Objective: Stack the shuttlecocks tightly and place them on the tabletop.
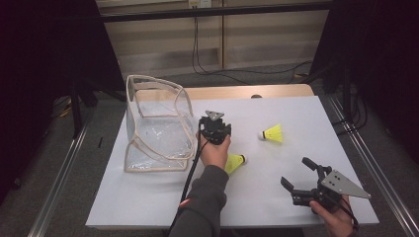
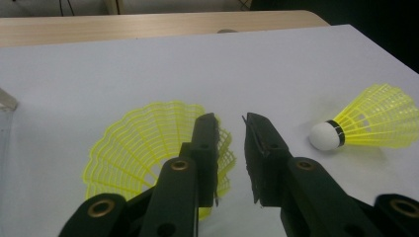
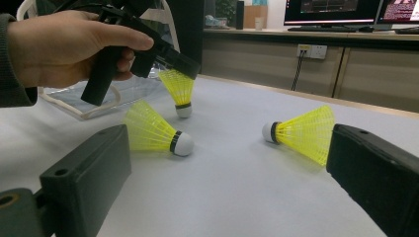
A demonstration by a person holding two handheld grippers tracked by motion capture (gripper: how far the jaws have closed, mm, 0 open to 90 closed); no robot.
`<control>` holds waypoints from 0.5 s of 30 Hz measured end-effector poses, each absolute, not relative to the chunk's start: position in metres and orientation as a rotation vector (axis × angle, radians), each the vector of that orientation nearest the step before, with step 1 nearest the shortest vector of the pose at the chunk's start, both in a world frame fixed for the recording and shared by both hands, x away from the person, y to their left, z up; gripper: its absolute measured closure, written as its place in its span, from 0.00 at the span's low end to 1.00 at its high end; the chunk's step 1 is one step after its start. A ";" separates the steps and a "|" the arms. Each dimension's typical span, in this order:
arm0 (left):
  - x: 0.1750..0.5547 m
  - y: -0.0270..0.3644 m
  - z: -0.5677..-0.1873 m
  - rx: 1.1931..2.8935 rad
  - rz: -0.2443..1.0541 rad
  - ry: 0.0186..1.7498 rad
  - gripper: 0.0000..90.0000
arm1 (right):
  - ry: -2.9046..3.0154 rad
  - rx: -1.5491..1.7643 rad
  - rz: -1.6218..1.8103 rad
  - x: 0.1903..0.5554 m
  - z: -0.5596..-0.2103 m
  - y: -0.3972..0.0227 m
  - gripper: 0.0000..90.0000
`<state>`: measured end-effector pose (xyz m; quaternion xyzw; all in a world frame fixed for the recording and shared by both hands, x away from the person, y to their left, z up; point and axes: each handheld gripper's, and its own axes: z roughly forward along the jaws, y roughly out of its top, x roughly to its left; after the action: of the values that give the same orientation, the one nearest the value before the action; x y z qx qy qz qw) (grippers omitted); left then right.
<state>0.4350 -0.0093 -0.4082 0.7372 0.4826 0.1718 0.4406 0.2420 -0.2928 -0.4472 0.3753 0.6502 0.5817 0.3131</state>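
Three yellow shuttlecocks with white corks are on the white table point(image 1: 148, 197). One stands cork down point(image 3: 181, 94) right under my left gripper point(image 3: 190, 69). In the left gripper view its skirt point(image 2: 143, 148) lies against the left jaw, and bare table shows through the narrow gap of the left gripper point(image 2: 230, 123). A person's hand holds this gripper point(image 1: 215, 129) at the table's middle. A second shuttlecock point(image 1: 236, 162) point(image 3: 158, 132) lies beside that hand. The third point(image 1: 273, 133) point(image 2: 365, 121) point(image 3: 301, 132) lies further right. My right gripper point(image 1: 295, 172) point(image 3: 227, 173) stands wide open near the front right, holding nothing.
A clear plastic bag with beige trim point(image 1: 155, 126) stands open on the left of the table. A wooden strip point(image 1: 237, 92) runs along the far edge. Metal rails point(image 1: 59, 173) flank both sides. Cables point(image 1: 197, 49) hang at the back.
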 end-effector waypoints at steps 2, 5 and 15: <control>0.435 -0.012 -0.406 1.829 0.421 1.192 0.82 | 1.713 0.990 1.534 0.242 -0.447 -0.293 0.03; 0.435 -0.017 -0.403 1.826 0.391 1.172 0.81 | 1.714 0.988 1.535 0.242 -0.447 -0.293 0.03; 0.438 -0.024 -0.406 1.834 0.299 1.171 0.90 | 1.718 0.988 1.536 0.242 -0.447 -0.293 0.03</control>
<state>0.4376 -0.0238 -0.4055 0.7436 0.4745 0.1210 0.4552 0.2417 -0.2932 -0.4473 0.3744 0.6510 0.5820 0.3120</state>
